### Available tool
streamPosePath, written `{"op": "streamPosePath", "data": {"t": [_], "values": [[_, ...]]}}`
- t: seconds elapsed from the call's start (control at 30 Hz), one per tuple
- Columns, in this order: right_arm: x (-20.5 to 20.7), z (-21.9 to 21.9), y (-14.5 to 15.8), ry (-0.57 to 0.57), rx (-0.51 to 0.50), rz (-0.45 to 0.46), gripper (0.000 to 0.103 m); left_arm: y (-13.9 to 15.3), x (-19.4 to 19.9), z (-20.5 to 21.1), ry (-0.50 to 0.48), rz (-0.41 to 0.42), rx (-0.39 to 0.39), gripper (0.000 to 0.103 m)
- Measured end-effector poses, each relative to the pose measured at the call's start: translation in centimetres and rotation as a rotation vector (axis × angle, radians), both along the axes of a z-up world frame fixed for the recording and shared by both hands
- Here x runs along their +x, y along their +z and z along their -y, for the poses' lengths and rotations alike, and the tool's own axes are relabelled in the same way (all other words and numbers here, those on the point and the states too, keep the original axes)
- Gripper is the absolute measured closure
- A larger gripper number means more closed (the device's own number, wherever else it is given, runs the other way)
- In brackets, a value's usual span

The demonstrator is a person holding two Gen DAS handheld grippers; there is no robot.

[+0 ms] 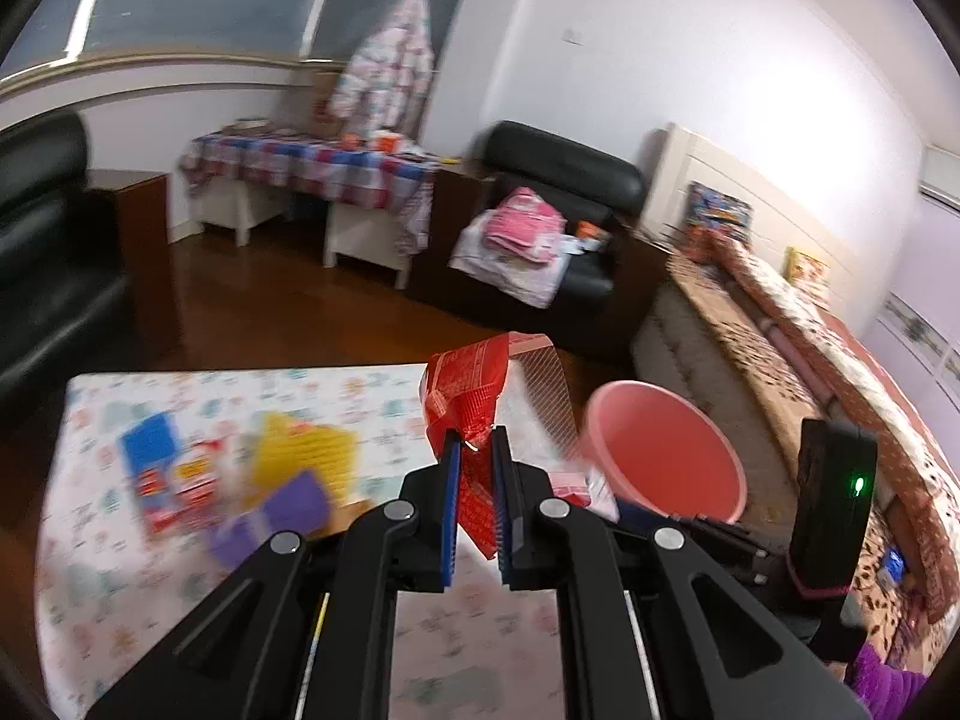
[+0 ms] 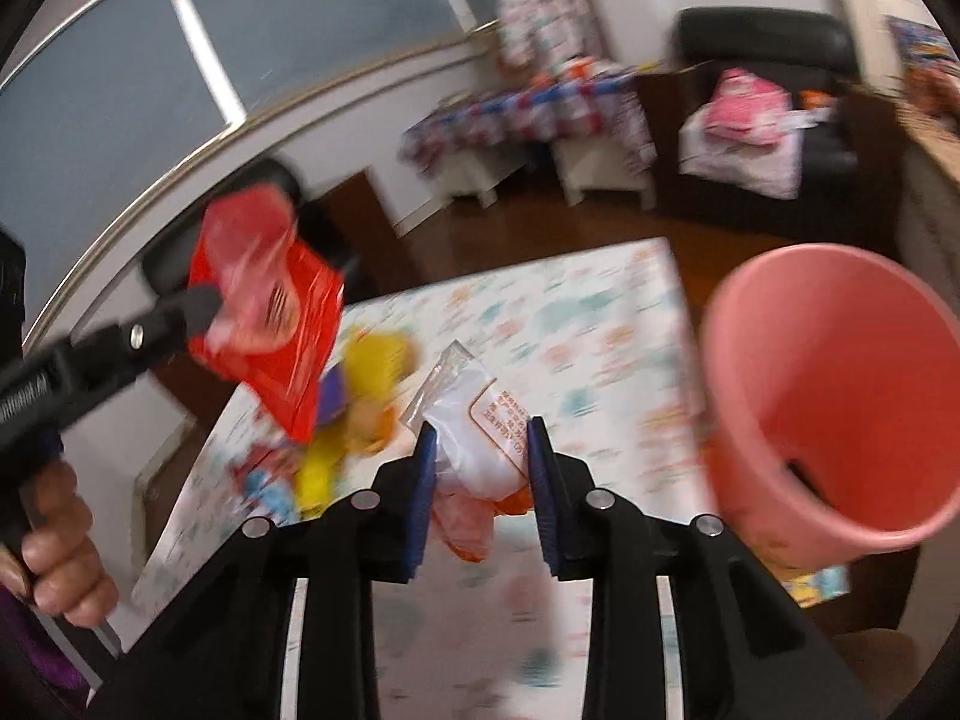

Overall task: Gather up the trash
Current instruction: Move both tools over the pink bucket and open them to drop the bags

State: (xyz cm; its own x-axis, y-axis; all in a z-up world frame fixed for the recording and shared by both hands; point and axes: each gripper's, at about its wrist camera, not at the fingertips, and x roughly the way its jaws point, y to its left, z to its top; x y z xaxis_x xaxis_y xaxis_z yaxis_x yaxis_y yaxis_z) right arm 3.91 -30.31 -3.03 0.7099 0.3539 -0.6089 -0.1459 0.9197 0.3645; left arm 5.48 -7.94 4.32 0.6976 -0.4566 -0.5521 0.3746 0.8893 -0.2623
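My left gripper [image 1: 477, 444] is shut on a red foil wrapper [image 1: 471, 396] and holds it above the table; the same gripper and red wrapper [image 2: 270, 312] show at the left of the right wrist view. My right gripper [image 2: 480, 438] is shut on a clear and white plastic bag with orange print [image 2: 474, 438], above the table. A pink bucket [image 1: 666, 450] stands just off the table's right side, and it also shows in the right wrist view [image 2: 834, 396], tilted and close to my right gripper.
The table [image 1: 240, 396] has a patterned cloth and a blurred pile of blue, yellow, purple and red packets [image 1: 240, 474]. A bed [image 1: 810, 348] is at the right. A black armchair [image 1: 558, 210] and a cloth-covered side table [image 1: 312, 168] stand at the back.
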Motion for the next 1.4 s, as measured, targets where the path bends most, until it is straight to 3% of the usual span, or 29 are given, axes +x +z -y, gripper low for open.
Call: {"op": "streamPosePath", "data": {"t": [0.33,0.67,0.97,1.17,1.27,1.4], "values": [[-1.0,10.8,0.2,-0.315,0.001,-0.009,0.073,-1.3,3.0,10.7,-0.194,-0.052,-0.076,0.094],[-0.8,14.5,-1.8,-0.393,-0.007,-0.044,0.073,-4.2,5.4,17.2,-0.259,-0.096,-0.059,0.094],[-0.2,15.4,-3.3,-0.417,-0.012,-0.081,0.073,-6.8,5.6,19.7,-0.289,-0.139,0.002,0.092],[-0.2,15.3,-4.1,-0.428,-0.015,-0.099,0.073,-7.4,5.5,19.9,-0.283,-0.156,0.013,0.081],[0.0,15.4,-4.2,-0.434,-0.009,-0.101,0.073,-7.3,5.4,19.8,-0.282,-0.155,0.016,0.068],[0.1,15.5,-4.1,-0.434,-0.005,-0.105,0.069,-6.7,4.9,19.3,-0.281,-0.133,0.023,0.066]]}}
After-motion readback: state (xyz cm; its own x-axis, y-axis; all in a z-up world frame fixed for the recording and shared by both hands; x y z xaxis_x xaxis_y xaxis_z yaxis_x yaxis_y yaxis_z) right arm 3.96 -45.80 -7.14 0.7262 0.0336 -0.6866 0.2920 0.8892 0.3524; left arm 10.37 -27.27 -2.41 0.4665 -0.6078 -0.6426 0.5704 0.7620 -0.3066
